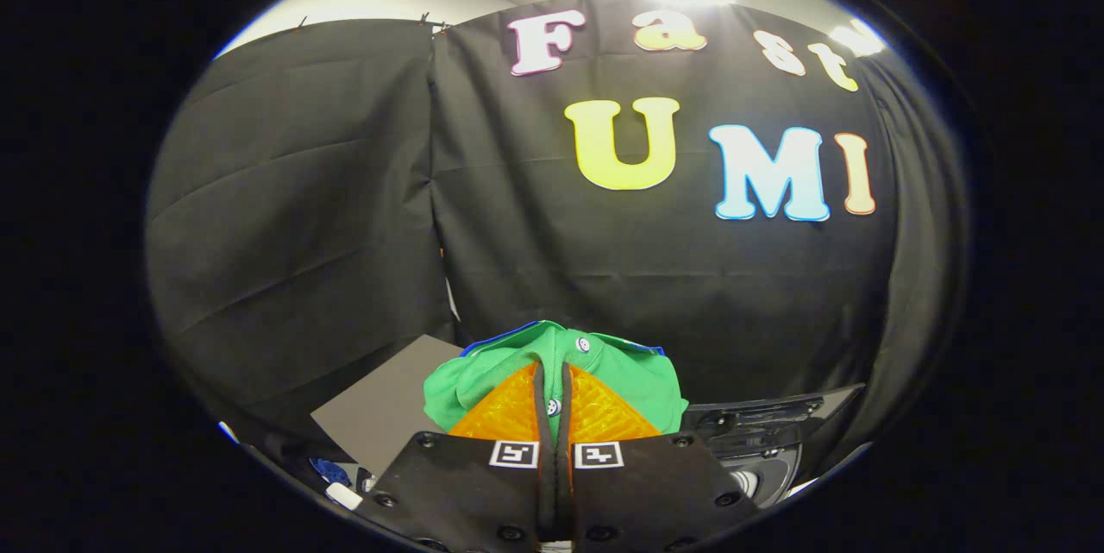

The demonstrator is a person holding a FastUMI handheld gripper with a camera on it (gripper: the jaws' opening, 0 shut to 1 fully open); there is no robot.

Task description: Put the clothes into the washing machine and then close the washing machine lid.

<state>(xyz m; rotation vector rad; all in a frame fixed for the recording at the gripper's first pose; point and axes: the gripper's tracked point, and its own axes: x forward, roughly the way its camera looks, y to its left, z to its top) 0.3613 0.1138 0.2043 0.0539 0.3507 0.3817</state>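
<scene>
My gripper (553,402) is shut on a green garment (638,380) with white buttons and a blue edge. The cloth bunches up over and around the two fingers (509,415), with a thin fold pinched between them. The garment is lifted, hanging in front of the booth's black wall. To the right of the fingers and lower down lies a dark glossy panel of the washing machine (768,428), with a pale curved part beneath it.
A flat grey board (388,411) lies to the left of the fingers. Small blue and white items (338,484) sit below it, near the gripper's body. Black cloth walls stand beyond, meeting at a seam to the left.
</scene>
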